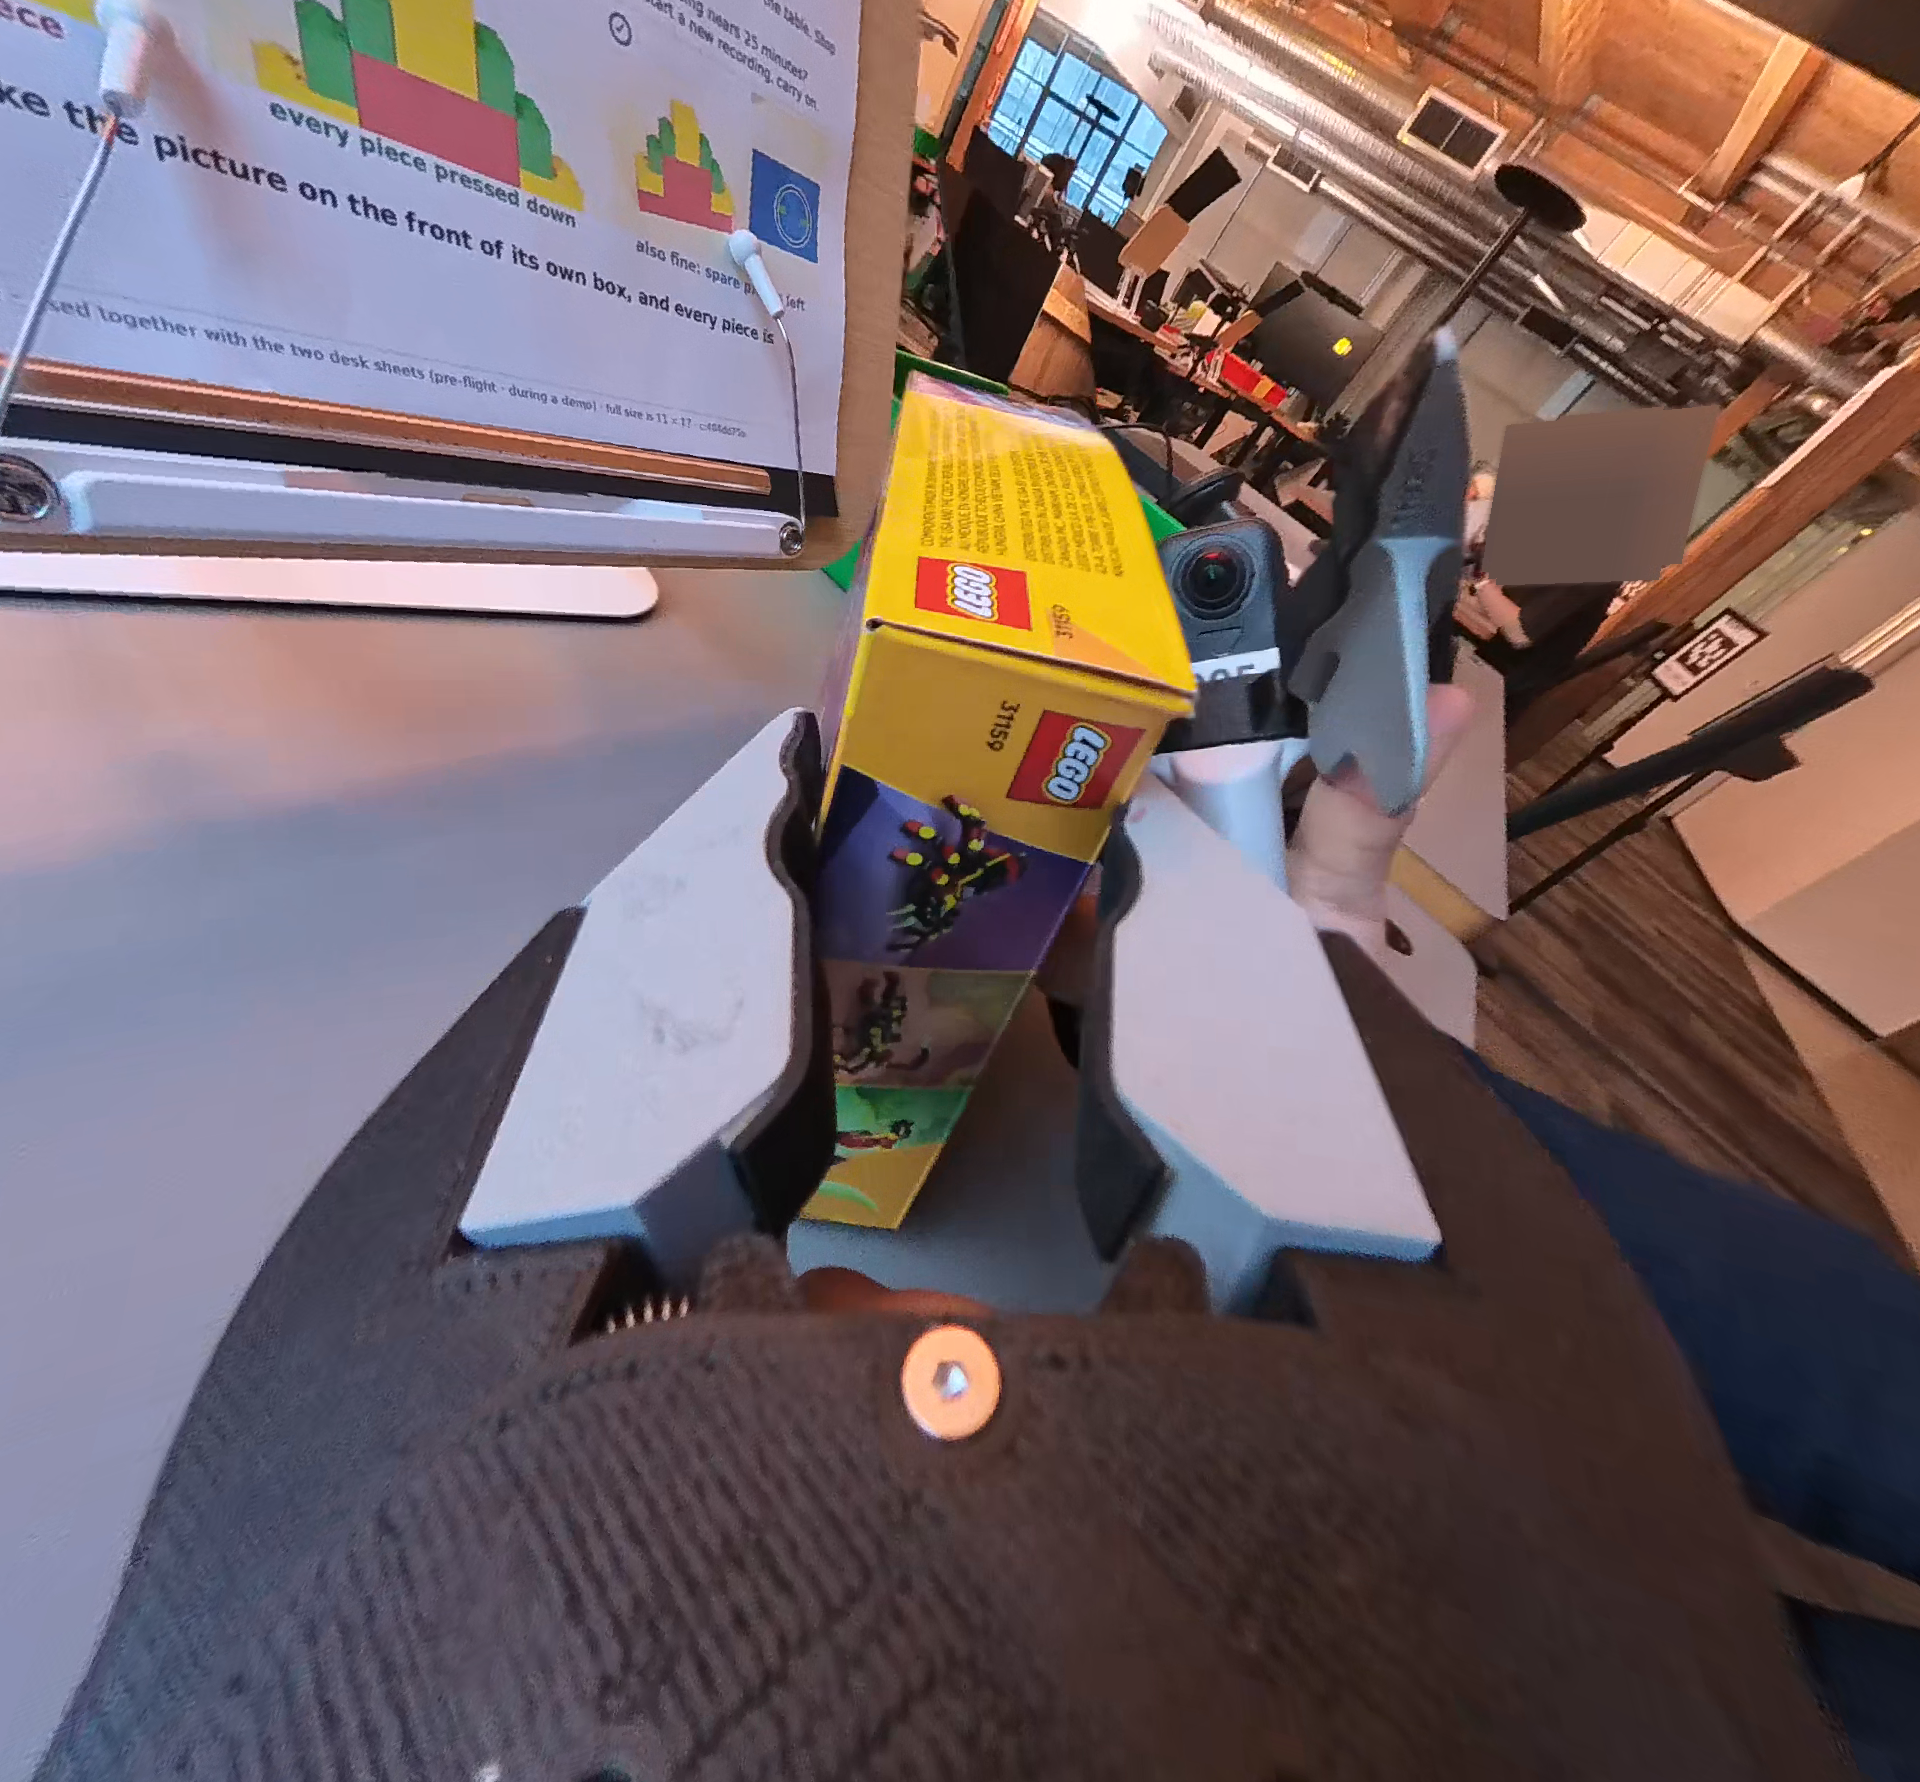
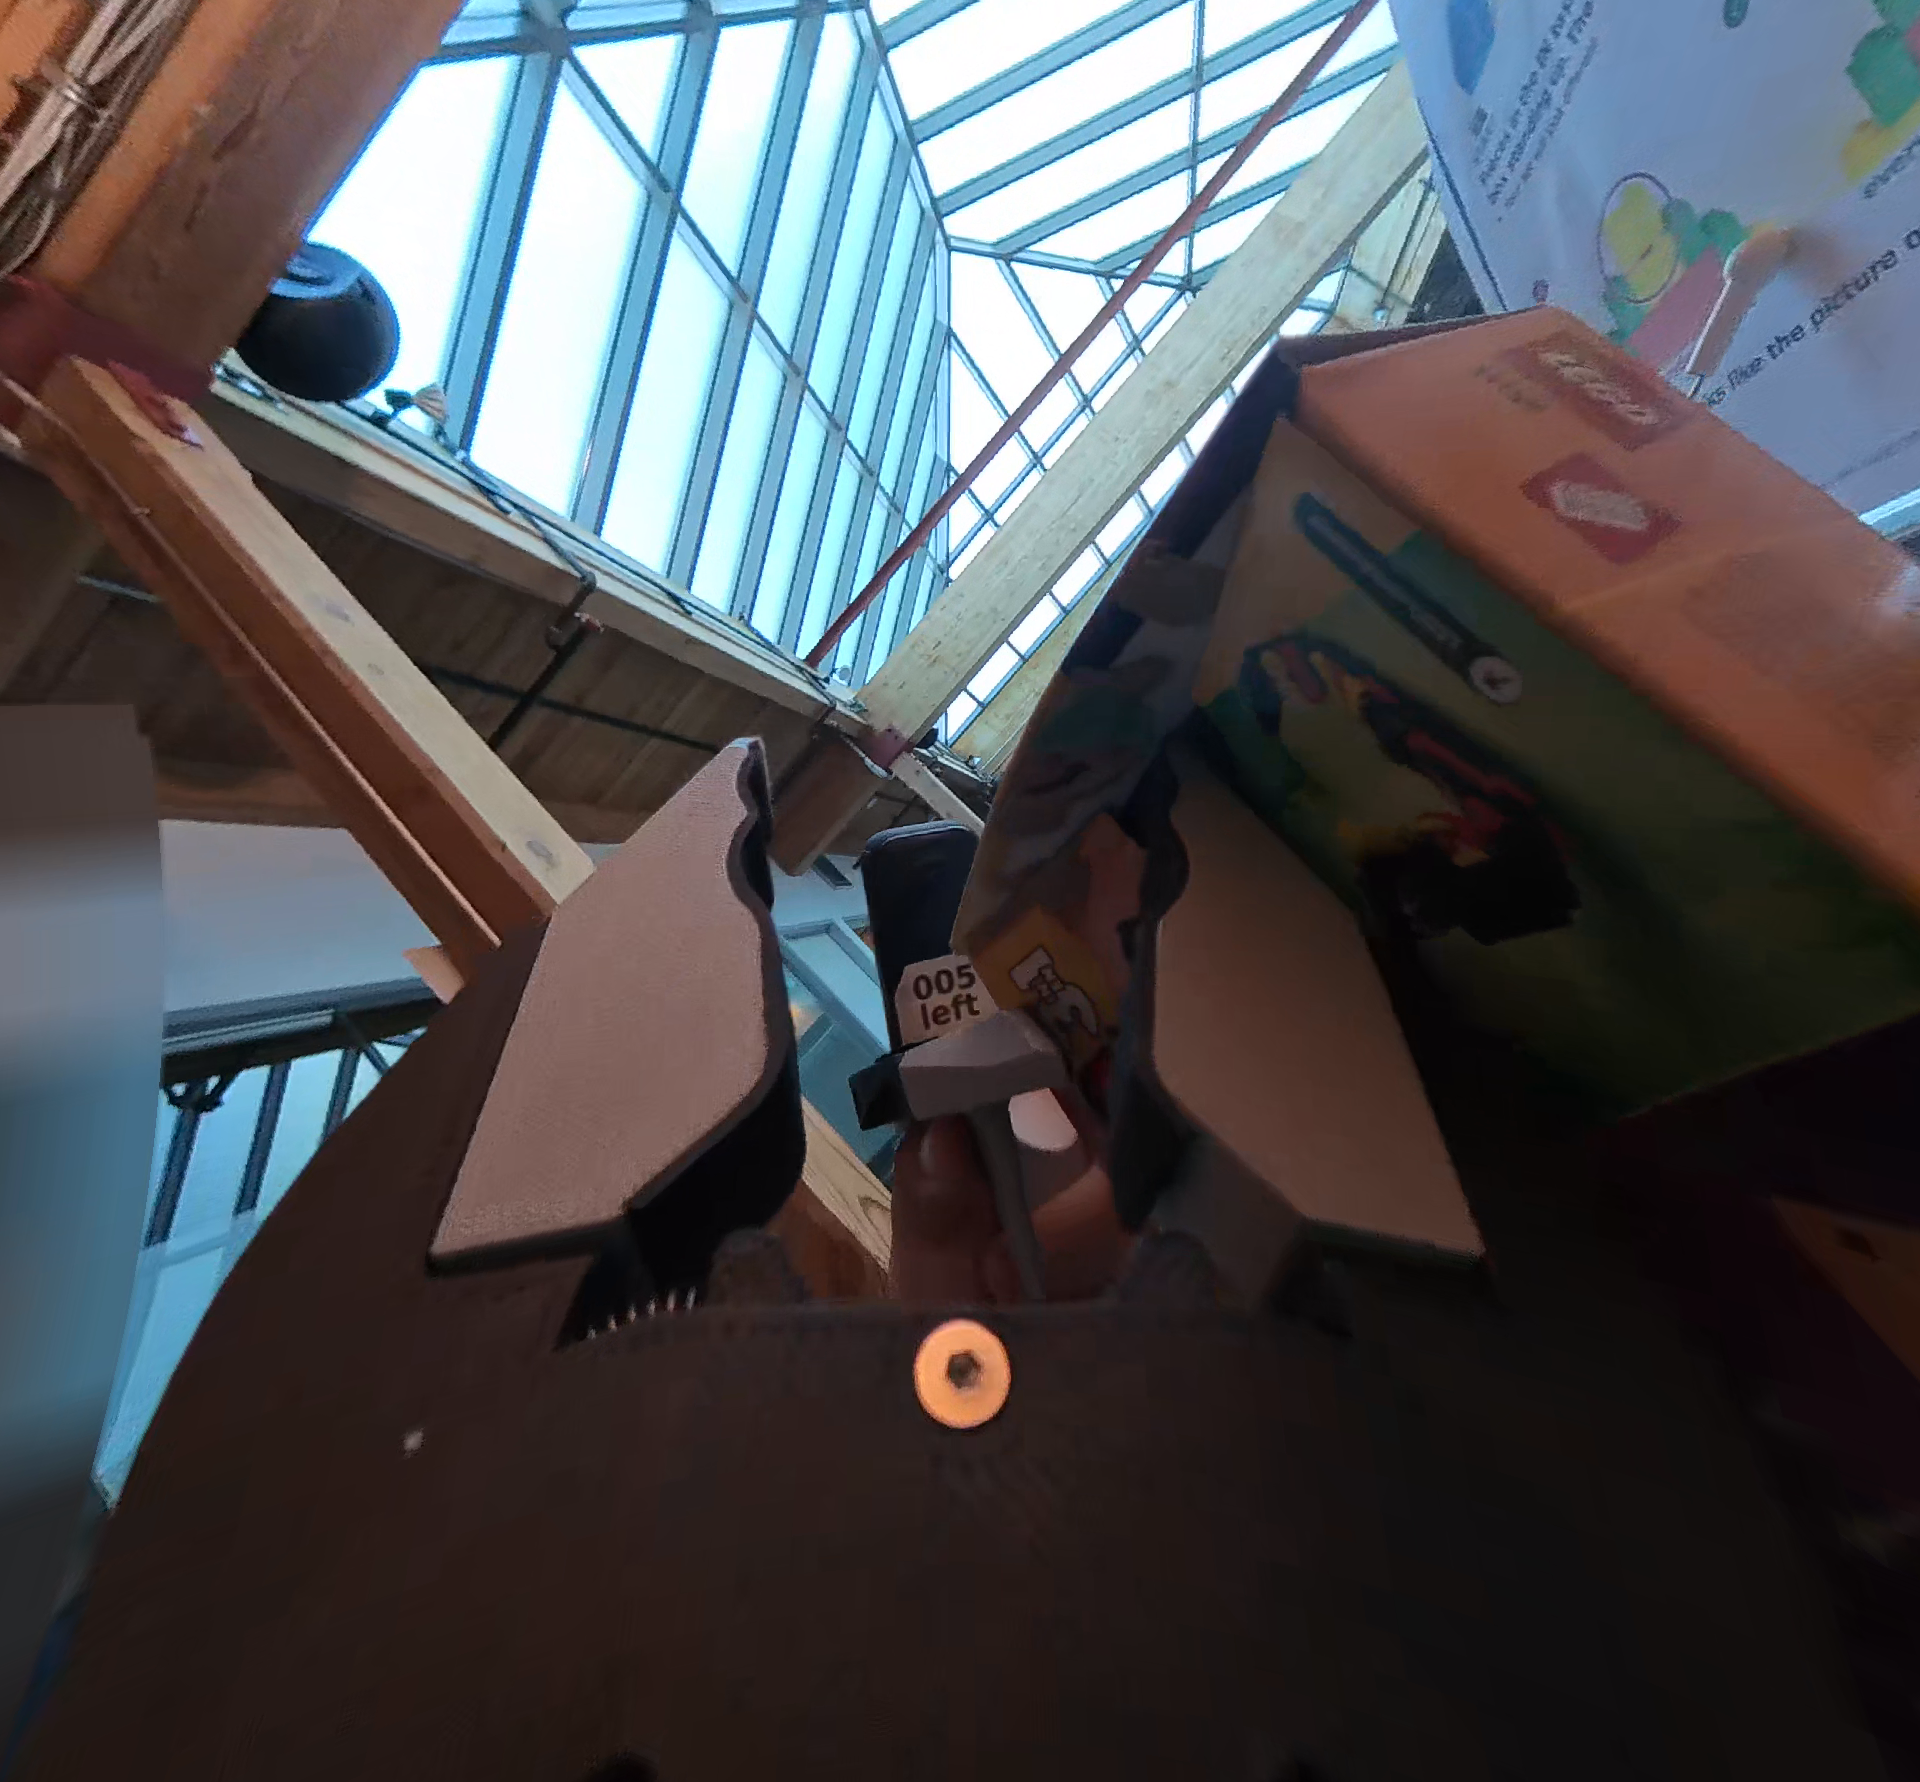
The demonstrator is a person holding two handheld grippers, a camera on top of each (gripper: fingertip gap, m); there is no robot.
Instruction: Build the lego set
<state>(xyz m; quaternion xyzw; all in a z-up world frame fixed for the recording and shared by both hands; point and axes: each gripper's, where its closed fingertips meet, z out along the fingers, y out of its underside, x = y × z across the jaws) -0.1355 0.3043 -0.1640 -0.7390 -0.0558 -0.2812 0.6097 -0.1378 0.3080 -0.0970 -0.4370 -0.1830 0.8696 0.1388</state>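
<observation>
Left gripper [image 1: 951, 911] clamps the lego box [image 1: 997, 693], lifted off the table [image 1: 312, 849] near its right edge; right gripper [image 2: 956, 994] gapes wide, the box beside one finger. Brace firmly, pry the flap. Yellow box carries red logo patches; printed instruction sheet [image 1: 436, 122] behind

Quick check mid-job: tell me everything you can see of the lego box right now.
The lego box is a small printed cardboard carton: yellow on its narrow faces with red logo squares, and purple and green picture panels down one side. It looks closed and undented. It is held off the grey table, tilted, between the fingers of the left gripper; the left finger presses its side, while contact on the other side is hidden. In the right wrist view it sits against one finger of the open right gripper, near the person's hand.
</observation>
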